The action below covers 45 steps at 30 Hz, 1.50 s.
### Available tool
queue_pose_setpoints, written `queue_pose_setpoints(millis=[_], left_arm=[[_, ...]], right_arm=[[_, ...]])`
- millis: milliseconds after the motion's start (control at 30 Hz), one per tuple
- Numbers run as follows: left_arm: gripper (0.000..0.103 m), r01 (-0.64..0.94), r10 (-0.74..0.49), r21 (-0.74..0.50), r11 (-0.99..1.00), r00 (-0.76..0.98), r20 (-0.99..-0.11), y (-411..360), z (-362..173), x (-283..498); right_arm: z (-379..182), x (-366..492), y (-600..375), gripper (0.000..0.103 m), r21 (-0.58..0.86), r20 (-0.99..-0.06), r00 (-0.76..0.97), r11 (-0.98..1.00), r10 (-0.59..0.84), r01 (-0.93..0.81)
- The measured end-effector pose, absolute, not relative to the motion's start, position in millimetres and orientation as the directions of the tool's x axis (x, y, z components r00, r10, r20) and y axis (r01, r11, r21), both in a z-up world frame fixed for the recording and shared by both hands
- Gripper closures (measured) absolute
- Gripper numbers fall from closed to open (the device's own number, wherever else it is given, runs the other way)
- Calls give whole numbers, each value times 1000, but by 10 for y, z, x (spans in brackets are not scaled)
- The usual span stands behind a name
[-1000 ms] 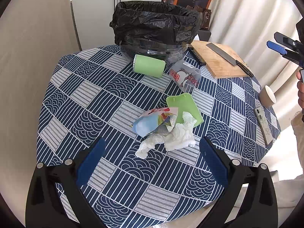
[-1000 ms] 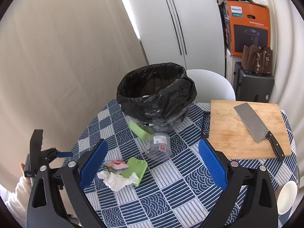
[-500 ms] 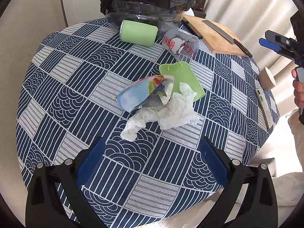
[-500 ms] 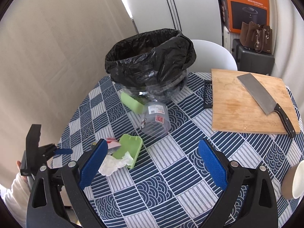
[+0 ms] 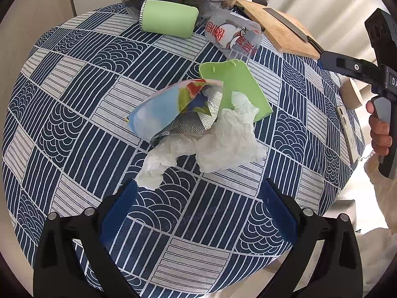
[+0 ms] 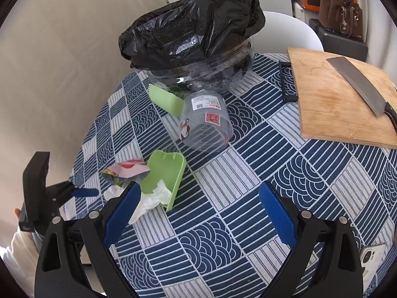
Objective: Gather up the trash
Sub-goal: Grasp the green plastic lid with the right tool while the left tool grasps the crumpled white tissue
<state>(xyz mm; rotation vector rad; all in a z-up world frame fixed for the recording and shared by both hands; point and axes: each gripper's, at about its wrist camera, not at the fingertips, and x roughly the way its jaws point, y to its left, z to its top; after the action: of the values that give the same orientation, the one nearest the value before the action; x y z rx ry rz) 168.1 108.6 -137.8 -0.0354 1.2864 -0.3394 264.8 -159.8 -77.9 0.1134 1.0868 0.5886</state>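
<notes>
a: where's the trash?
b: a crumpled tissue (image 5: 211,146) lies mid-surface (image 5: 74,104), touching a foil wrapper (image 5: 173,114) and partly on a green lid (image 5: 238,84). further back, a clear cup (image 5: 233,37) on its side and a green tub (image 5: 168,21), also on its side, against the bin (image 6: 193,42)

a: the bin?
b: clear-walled, black bag over its rim, at the far edge of the surface

a: left hand-held gripper (image 5: 198,208)?
b: released, jaws wide apart, empty. it hangs just above the cloth, the near end of the tissue just beside its left pad

a: and the right hand-held gripper (image 6: 198,211)?
b: also spread wide, nothing in it. it is above the surface; in its own view the left finger overlaps the lid and tissue, but i can't tell if it touches. the left camera shows it from the side, a hand (image 5: 379,134) on its grip

a: anything else?
b: a board (image 6: 340,99) with a cleaver (image 6: 357,84) on it, well apart from the trash, and a phone (image 6: 372,255) at the near right edge
</notes>
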Motion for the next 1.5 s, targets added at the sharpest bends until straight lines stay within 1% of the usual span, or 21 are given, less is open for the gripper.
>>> queue_pose_setpoints(millis=[167, 400, 600, 667, 700, 733, 767, 800, 867, 1033, 1100, 1333, 1467, 1500], left_arm=[[6, 240, -275, -221, 945, 221, -936, 1053, -1368, 1697], [6, 284, -286, -226, 932, 189, -940, 959, -1272, 1704], [13, 323, -302, -236, 917, 173, -937, 849, -1214, 1745], [18, 330, -315, -253, 910, 151, -937, 817, -1240, 1764], [19, 333, -326, -263, 906, 149, -934, 808, -1241, 1776], [19, 332, -337, -276, 902, 144, -930, 798, -1246, 1786], [19, 332, -345, -286, 899, 132, -929, 791, -1260, 1800], [19, 333, -342, -286, 899, 123, -932, 778, -1278, 1815], [26, 332, -349, -298, 895, 106, -931, 752, -1309, 1846], [30, 318, -373, -332, 888, 78, -924, 742, -1351, 1934], [31, 318, -381, -340, 885, 74, -922, 738, -1342, 1947], [45, 329, -335, -306, 893, 32, -942, 662, -1466, 1948], [51, 340, -309, -286, 896, 14, -951, 621, -1518, 1890], [54, 339, -300, -281, 898, 4, -954, 614, -1536, 1876]], right_arm=[[-909, 2728, -1425, 11, 375, -812, 295, 837, 504, -399], [-1055, 2816, -1169, 11, 341, -838, 261, 834, 479, -433], [-1190, 2908, -1005, 13, 346, -853, 223, 831, 472, -435], [-1225, 2933, -964, 13, 349, -857, 212, 832, 469, -430], [-1247, 2947, -942, 13, 344, -864, 204, 835, 461, -428], [-1272, 2959, -920, 24, 342, -869, 194, 837, 454, -427], [-1304, 2971, -900, 47, 344, -875, 177, 837, 450, -427], [-1355, 2991, -867, 58, 353, -882, 147, 834, 448, -425], [-1455, 3004, -822, 95, 386, -884, 82, 819, 460, -425], [-1455, 2916, -812, 101, 382, -881, 93, 814, 464, -437], [-1440, 2892, -840, 101, 366, -886, 107, 821, 452, -439], [-1353, 2851, -1002, 101, 340, -889, 147, 840, 434, -424], [-1299, 2858, -1122, 101, 335, -887, 167, 849, 430, -410], [-1294, 2860, -1137, 101, 337, -886, 169, 849, 432, -407]])
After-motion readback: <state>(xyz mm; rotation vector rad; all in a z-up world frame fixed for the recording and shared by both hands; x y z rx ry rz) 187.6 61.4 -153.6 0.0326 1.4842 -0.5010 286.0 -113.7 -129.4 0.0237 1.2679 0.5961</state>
